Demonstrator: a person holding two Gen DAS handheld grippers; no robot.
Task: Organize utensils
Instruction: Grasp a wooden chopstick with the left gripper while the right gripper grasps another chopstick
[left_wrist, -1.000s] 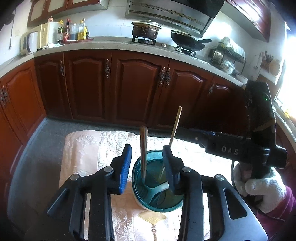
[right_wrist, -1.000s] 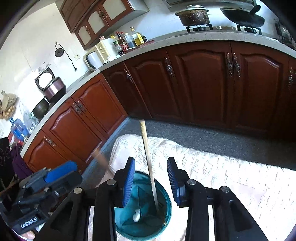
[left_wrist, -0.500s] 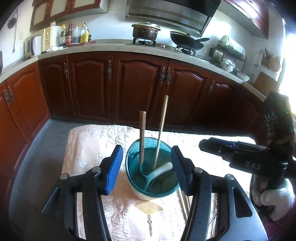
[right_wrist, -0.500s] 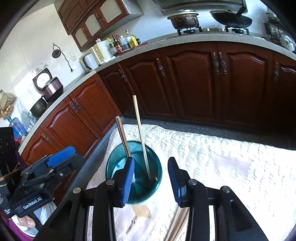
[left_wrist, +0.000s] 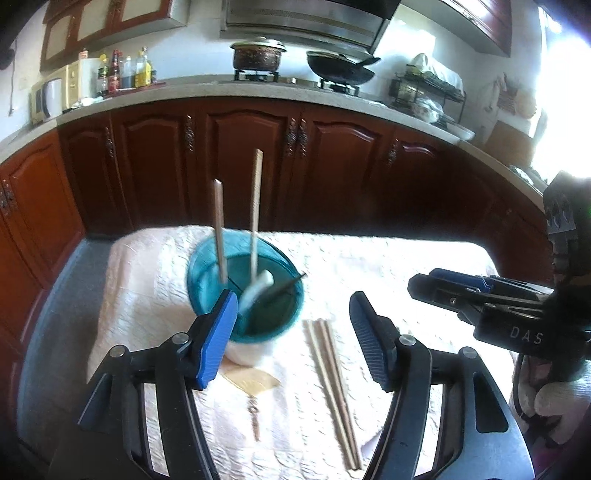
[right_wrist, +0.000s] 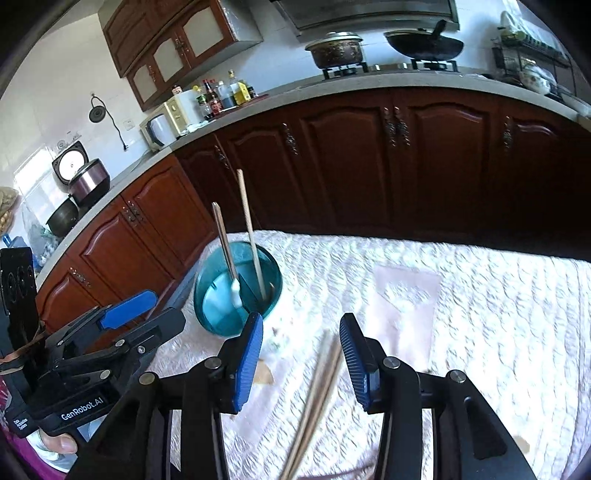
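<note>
Both tongs, left tongs (left_wrist: 290, 334) and right tongs (right_wrist: 301, 356), gape, empty. Risk: bumping teal holder (left_wrist: 245, 290), toppling 2 upright sticks; loose chopsticks (left_wrist: 332, 391) rolling.

Two wrist views, shared teal holder (left_wrist: 245, 291)

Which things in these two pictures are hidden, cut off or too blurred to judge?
- Holder, left wrist view: its white base is partly behind the left gripper's finger.
- Dark utensil in the holder: motion blur, type unclear.
- Chopsticks on the cloth, right wrist view: blurred, cut off by the bottom edge; number unclear.
- Bottles on the counter: too small to read labels.
- Right gripper: open, nothing held.
</note>
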